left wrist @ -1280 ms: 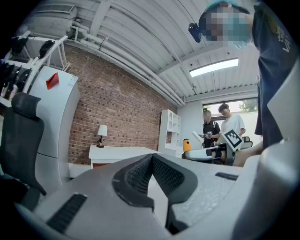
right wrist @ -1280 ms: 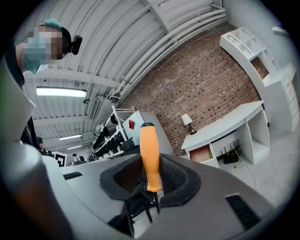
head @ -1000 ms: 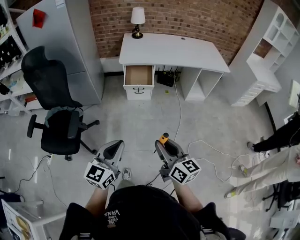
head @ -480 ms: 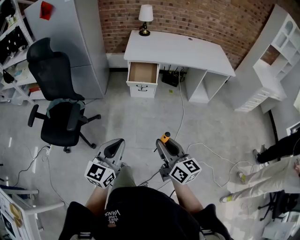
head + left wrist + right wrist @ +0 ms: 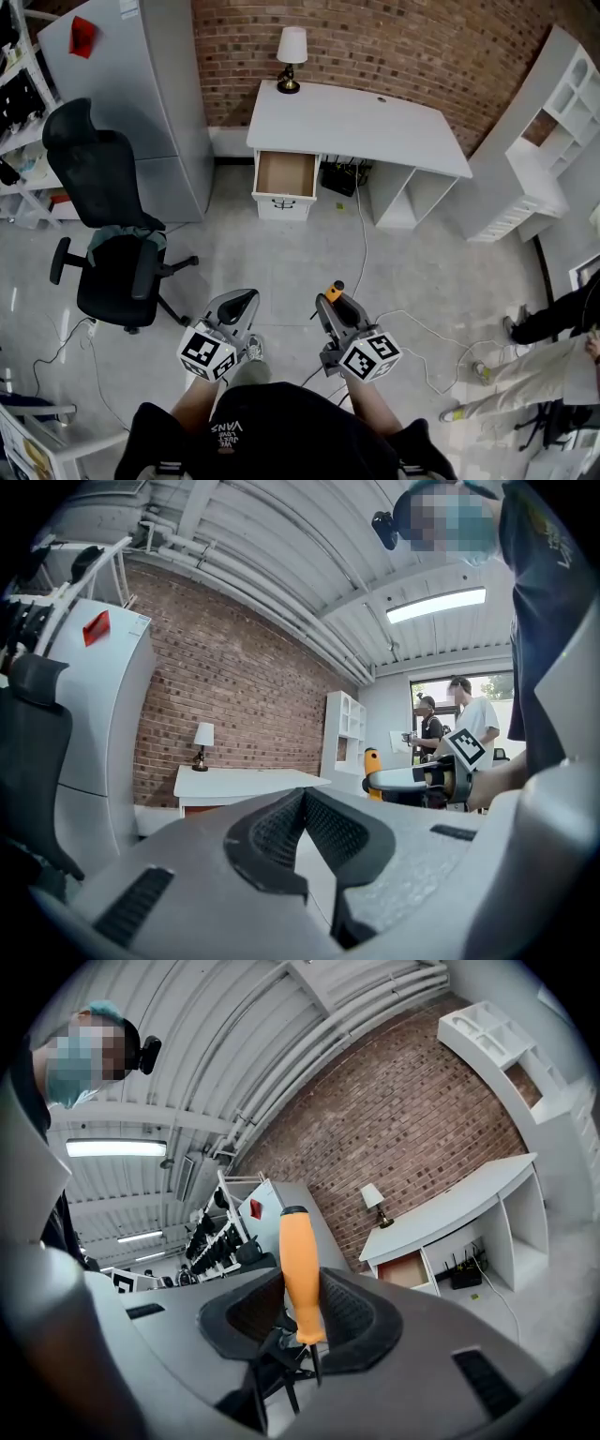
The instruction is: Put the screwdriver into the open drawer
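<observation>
Slippage is the main worry. The right gripper (image 5: pixel 334 302) clamps the screwdriver (image 5: pixel 300 1274) only by the lower part of its handle, and most of the handle pokes out past the jaws. A jolt on the way over could tip it or work it loose. The drawer (image 5: pixel 285 173) stands pulled out under the left end of the white desk (image 5: pixel 375 117), well apart from both grippers across open floor. A white cable (image 5: pixel 361 234) trails over that floor near the direct path and could catch a foot. The office chair (image 5: pixel 112 253) sits off to the left, out of the line. Letting go from too high could bounce the tool off the drawer's front edge.

The screwdriver has a smooth orange handle with a dark cap at its far end. A thin dark shaft runs back from the handle between the jaws toward the gripper's body, and its tip is hidden. The left gripper (image 5: pixel 232 307) has its jaws closed together with nothing between them and hangs just beside the right one.
</observation>
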Tool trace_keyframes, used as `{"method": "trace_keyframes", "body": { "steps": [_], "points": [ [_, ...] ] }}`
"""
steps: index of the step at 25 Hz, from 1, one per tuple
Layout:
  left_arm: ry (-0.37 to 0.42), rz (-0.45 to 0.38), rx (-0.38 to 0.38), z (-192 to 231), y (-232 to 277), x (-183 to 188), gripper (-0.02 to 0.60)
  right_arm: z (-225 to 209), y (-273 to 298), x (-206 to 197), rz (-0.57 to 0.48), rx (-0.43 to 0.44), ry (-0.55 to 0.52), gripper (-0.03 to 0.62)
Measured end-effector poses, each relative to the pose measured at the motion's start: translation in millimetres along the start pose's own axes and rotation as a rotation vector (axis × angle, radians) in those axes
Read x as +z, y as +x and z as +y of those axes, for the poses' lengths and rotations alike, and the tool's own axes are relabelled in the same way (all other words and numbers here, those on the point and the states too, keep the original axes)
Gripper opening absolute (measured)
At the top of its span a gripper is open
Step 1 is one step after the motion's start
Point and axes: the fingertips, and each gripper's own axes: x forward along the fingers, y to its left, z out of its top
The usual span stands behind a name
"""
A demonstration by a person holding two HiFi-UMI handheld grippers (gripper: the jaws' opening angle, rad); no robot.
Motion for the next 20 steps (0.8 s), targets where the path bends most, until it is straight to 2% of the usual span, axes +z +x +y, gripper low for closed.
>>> {"method": "trace_keyframes", "body": {
  "steps": [12,16,20],
  "points": [
    [0.011,0.024,-0.103,131.9,57.0,21.0,0.008,-26.1,135.3,22.1,-0.052,-0.097,0.005,0.115],
    [0.008,0.034,-0.097,164.0,74.4,21.4,0.008,-41.1,165.3,26.0,-0.053,-0.114,0.005,0.115],
    [-0.010,0.040,-0.087,176.5,97.3,16.8,0.008,-67.0,185.5,32.1,-0.040,-0.119,0.010,0.115]
  ]
}}
